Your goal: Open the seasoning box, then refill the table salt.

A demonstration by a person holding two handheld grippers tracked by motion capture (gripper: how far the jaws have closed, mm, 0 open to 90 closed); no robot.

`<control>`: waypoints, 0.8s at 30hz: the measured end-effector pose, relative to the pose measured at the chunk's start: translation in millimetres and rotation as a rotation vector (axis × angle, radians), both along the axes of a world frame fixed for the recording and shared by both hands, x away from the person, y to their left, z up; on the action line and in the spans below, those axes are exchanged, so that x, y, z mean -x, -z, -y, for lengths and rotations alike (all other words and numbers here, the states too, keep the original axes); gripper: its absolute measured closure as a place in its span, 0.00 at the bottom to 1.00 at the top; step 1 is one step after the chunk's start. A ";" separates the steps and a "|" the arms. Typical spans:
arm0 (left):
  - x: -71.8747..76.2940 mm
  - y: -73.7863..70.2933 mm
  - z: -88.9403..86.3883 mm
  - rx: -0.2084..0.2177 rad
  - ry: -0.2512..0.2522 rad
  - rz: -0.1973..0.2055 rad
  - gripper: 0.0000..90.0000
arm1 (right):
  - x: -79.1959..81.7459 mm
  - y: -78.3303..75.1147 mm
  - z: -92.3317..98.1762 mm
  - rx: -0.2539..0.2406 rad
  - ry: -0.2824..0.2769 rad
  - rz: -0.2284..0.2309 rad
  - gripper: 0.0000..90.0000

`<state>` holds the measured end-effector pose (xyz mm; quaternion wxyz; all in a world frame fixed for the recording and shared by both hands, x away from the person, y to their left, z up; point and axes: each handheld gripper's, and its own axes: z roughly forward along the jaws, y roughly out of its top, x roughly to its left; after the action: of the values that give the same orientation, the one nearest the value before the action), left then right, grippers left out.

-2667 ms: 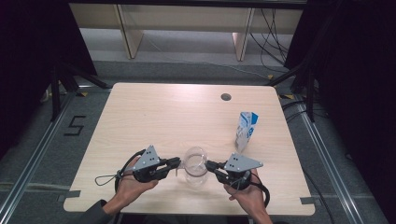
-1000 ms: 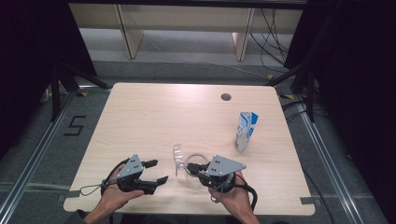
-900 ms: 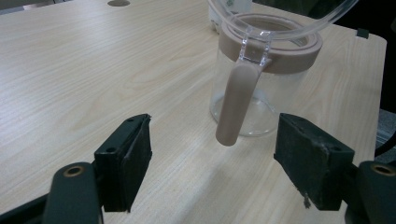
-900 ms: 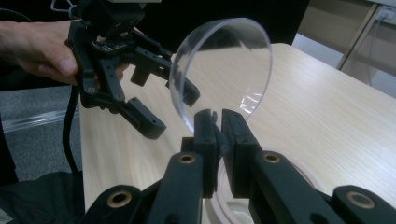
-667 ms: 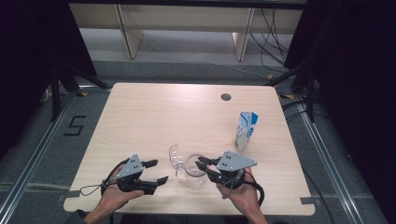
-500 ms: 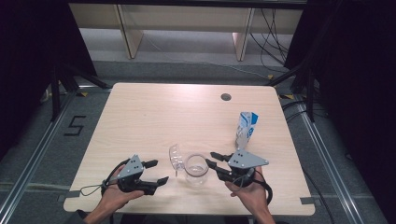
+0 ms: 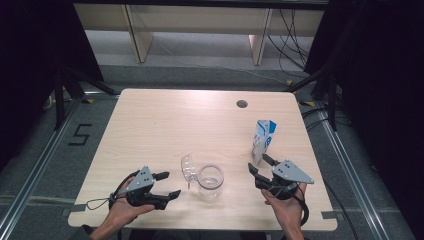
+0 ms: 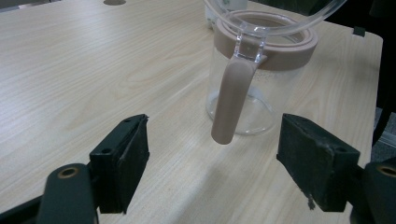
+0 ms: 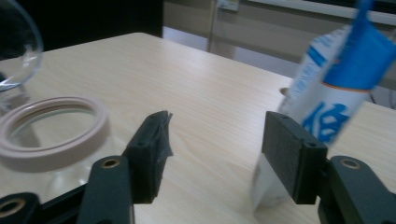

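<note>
Glass jar (image 7: 210, 181): clear, upright, with a pinkish-tan collar round its mouth and a pinkish-tan handle (image 8: 229, 100) hanging down its side. It stands on the table (image 7: 165, 125) near the near edge, about midway between the two near corners. Its clear domed lid (image 7: 187, 167) is swung open and stands tilted up at the jar's left side, joined to the collar by a clear hinge piece above the handle.

Left gripper (image 7: 169, 185): held in the person's left hand (image 7: 122, 210), low over the table toward the near left corner, pointing at the jar. Jaws wide apart and empty. In the left gripper view the handle hangs between and beyond the two black pads (image 8: 125, 158), touching neither.

Right gripper (image 7: 259, 165): held in the person's right hand (image 7: 286, 210), toward the near right corner, well apart from the jar. Its jaws have just been opening and stand apart with nothing between them. In the right gripper view the jar's collar lies at the left and the carton just beyond the right-hand pad.

Carton (image 7: 262, 141): small, white and blue, upright, near the right edge and just beyond the right gripper.

Round hole (image 7: 242, 104): in the tabletop, toward the far right corner.
</note>
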<state>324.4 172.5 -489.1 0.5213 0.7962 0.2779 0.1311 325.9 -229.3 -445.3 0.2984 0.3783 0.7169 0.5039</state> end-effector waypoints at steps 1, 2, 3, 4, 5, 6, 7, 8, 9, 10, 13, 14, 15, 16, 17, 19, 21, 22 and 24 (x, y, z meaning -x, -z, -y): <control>1.4 0.6 1.1 0.014 -0.013 -0.021 0.27 | 0.7 0.2 2.7 0.010 0.036 0.010 0.44; 0.3 0.4 0.5 0.004 -0.002 -0.008 0.27 | 0.5 0.7 4.8 0.019 0.046 0.007 0.44; -0.6 0.6 0.3 0.004 0.010 0.002 0.27 | -2.1 2.5 6.4 0.008 0.045 0.018 0.43; -0.7 0.7 0.4 0.005 0.012 0.000 0.27 | -2.3 3.2 7.9 0.008 0.059 0.005 0.41; -0.1 0.7 0.7 0.007 0.006 -0.002 0.27 | -3.4 4.8 9.1 0.003 0.072 -0.001 0.40; -0.1 0.8 0.8 0.007 0.007 -0.002 0.27 | -5.2 6.6 10.0 -0.003 0.071 -0.007 0.39; 0.0 0.8 0.9 0.008 0.007 -0.003 0.27 | -5.5 7.5 11.5 0.005 0.083 -0.013 0.38; 0.0 0.8 1.0 0.008 0.007 -0.003 0.27 | -6.3 8.8 12.3 0.000 0.090 -0.018 0.37; 0.0 0.9 1.0 0.008 0.007 -0.004 0.27 | -7.5 10.0 13.0 -0.003 0.101 -0.018 0.36; 0.0 0.9 1.1 0.008 0.006 -0.004 0.27 | -7.9 10.4 14.9 0.000 0.118 -0.017 0.35; 0.1 0.9 1.0 0.008 0.004 -0.004 0.27 | -11.4 12.5 19.0 -0.007 0.141 -0.004 0.32; -0.1 0.9 0.9 0.007 0.007 -0.002 0.27 | -12.3 13.2 20.6 -0.008 0.155 -0.019 0.32; -0.3 0.9 0.9 0.006 0.008 -0.002 0.27 | -12.3 13.2 20.6 -0.008 0.155 -0.019 0.32; -0.3 0.9 0.9 0.007 0.008 -0.003 0.27 | -12.9 14.0 21.8 -0.014 0.167 -0.017 0.32; 0.1 1.1 1.1 0.010 0.003 -0.008 0.27 | -14.0 14.8 22.2 -0.016 0.162 -0.024 0.32; 0.1 1.2 1.2 0.009 0.004 -0.007 0.27 | -16.5 16.8 23.7 -0.013 0.160 -0.023 0.32; 0.2 1.1 1.2 0.009 0.005 -0.007 0.27 | -18.4 18.0 24.5 -0.010 0.180 -0.023 0.31; 0.2 1.1 1.1 0.010 0.003 -0.007 0.27 | -19.5 18.5 24.6 -0.021 0.182 -0.025 0.30; 0.0 1.3 0.6 0.008 0.001 -0.008 0.27 | -23.3 19.7 25.3 -0.027 0.211 -0.022 0.26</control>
<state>324.4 171.8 -490.4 0.5233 0.7947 0.2803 0.1266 349.2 -254.6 -465.0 0.3367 0.4611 0.6694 0.4753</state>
